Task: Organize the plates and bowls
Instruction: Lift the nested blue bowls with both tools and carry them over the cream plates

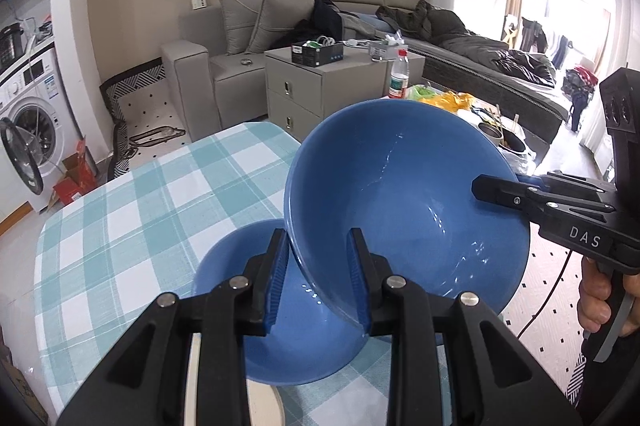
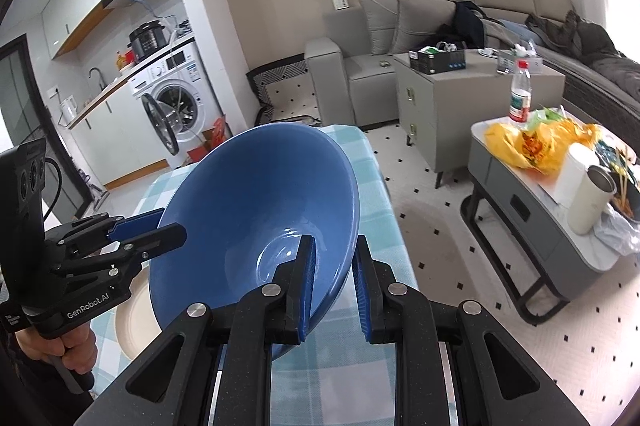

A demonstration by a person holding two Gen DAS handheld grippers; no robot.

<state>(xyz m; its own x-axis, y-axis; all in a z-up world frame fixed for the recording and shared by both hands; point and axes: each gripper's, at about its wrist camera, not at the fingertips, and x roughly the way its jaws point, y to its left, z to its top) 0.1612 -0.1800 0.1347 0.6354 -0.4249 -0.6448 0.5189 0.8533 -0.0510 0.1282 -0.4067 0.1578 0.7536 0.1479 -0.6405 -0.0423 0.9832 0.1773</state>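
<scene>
A large blue bowl (image 1: 404, 201) is held tilted in the air above the checked table (image 1: 132, 201), gripped on opposite sides of its rim by both grippers. My left gripper (image 1: 318, 282) straddles the near rim, one finger inside and one outside. My right gripper (image 2: 334, 286) straddles the other rim the same way; the bowl also shows in the right wrist view (image 2: 256, 209). A second blue bowl (image 1: 288, 330) sits on the table right below the held one. A cream plate (image 2: 134, 318) lies on the table by the left gripper (image 2: 140, 230).
The table's right edge drops to a dotted floor (image 2: 460, 226). A low coffee table (image 2: 560, 193) with a yellow bag, a cup and a bottle stands to the right. A grey cabinet (image 2: 452, 105), a sofa and a washing machine (image 2: 180, 105) stand behind.
</scene>
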